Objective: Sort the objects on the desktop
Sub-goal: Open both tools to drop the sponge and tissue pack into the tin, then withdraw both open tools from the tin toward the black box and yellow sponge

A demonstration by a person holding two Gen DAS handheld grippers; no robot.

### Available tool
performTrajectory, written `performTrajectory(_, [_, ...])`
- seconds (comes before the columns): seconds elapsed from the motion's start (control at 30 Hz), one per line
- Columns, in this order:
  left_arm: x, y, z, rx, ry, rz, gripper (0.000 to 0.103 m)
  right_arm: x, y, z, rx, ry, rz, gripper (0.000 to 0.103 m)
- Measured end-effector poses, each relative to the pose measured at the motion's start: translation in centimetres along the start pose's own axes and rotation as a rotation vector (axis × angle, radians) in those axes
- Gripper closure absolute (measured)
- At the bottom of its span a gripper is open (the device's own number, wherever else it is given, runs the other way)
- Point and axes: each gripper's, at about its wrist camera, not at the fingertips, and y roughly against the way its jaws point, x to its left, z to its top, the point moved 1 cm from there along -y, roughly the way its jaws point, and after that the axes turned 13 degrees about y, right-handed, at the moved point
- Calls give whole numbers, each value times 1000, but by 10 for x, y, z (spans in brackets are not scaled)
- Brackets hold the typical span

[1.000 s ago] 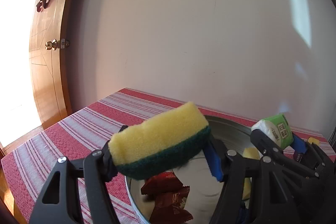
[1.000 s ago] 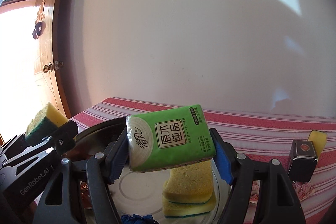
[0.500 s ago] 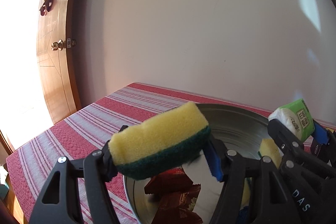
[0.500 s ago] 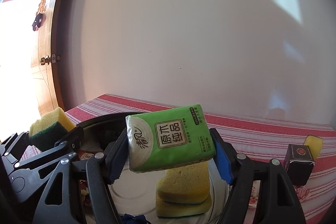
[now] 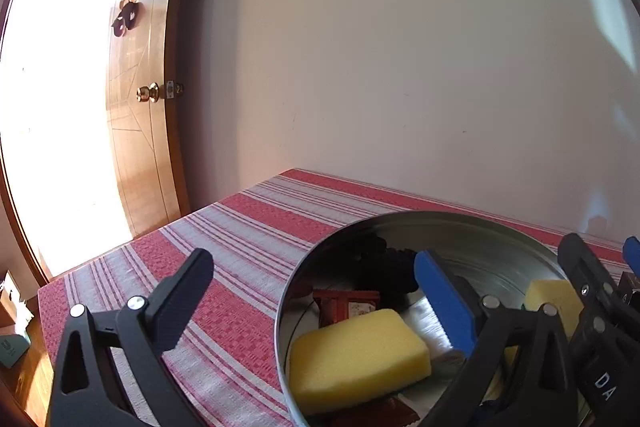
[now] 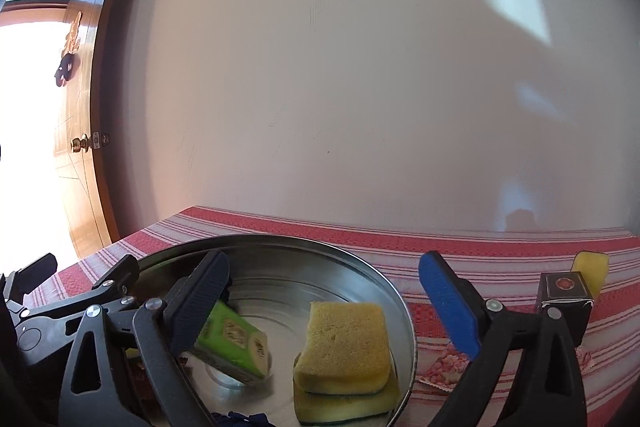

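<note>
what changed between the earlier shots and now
Both grippers have just been opening and nothing is between their jaws now. The left gripper let go of the yellow-green sponge, which dropped into the metal basin. The right gripper released the green tissue pack into the basin too. The stacked sponges and black box stayed put.

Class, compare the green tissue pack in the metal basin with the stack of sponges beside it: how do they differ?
The green tissue pack is one printed wrapped packet; the sponges are two bare yellow pieces. The tissue pack lies tilted, while the sponges sit flat, stacked. Both rest inside the metal basin, gripped by neither gripper.
</note>
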Motion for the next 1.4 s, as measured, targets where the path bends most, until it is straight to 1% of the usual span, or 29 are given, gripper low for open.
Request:
performTrajectory(0.07, [-3, 4, -1, -19, -20, -4, 1, -4, 3, 0, -8, -10, -20, 5])
performTrajectory(0.17, [-4, 4, 0, -12, -22, -18, 1, -7, 8, -1, -17, -18, -28, 4])
performTrajectory(0.3, [-2, 8, 0, -31, -13, 12, 1, -2, 11, 0, -10, 16, -34, 4])
performTrajectory(0.43, [-2, 9, 0, -29, -10, 12, 1, 0, 17, 1, -22, 45, -43, 4])
performTrajectory(0.6, [-3, 13, -1, -36, -17, 3, 1, -3, 18, -2, -12, 52, -49, 4])
performTrajectory(0.83, [-5, 19, -3, -36, -19, -13, 1, -17, 29, -4, -45, 15, -62, 4])
performTrajectory(1.0, [-6, 23, -5, -36, -24, -21, 1, -26, 38, -7, -54, 39, -111, 4])
performTrajectory(1.4, [-10, 33, -10, -34, -31, -36, 1, -42, 60, -12, -92, 60, -139, 4])
